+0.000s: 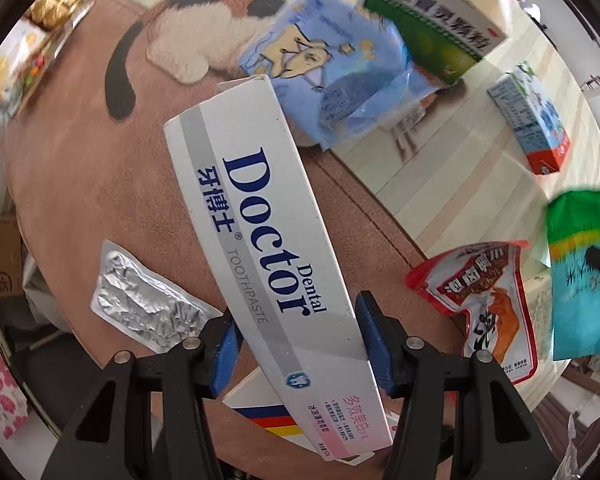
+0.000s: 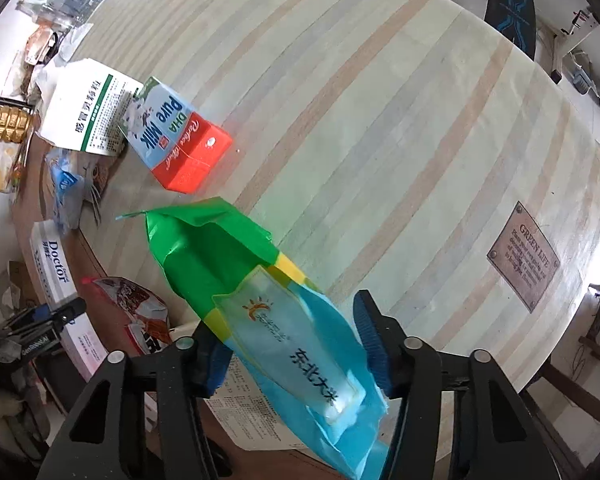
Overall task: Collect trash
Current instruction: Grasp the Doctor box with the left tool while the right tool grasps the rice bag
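Observation:
My left gripper (image 1: 300, 344) is shut on a white Dental Doctor toothpaste box (image 1: 260, 216) and holds it above the brown mat (image 1: 80, 184). My right gripper (image 2: 292, 344) is shut on a green and blue rice bag (image 2: 268, 304), lifted over the striped table (image 2: 380, 120). The toothpaste box (image 2: 56, 264) and the left gripper (image 2: 60, 312) also show at the left of the right wrist view. The rice bag (image 1: 584, 272) shows at the right of the left wrist view.
A silver foil pack (image 1: 148, 300), a red snack wrapper (image 1: 484, 296), a blue wrapper (image 1: 332, 68), a green medicine box (image 1: 432, 12) and a milk carton (image 2: 176, 144) lie on the table. A cat-shaped rug (image 1: 204, 28) lies behind. A plaque (image 2: 528, 256) sits at the right.

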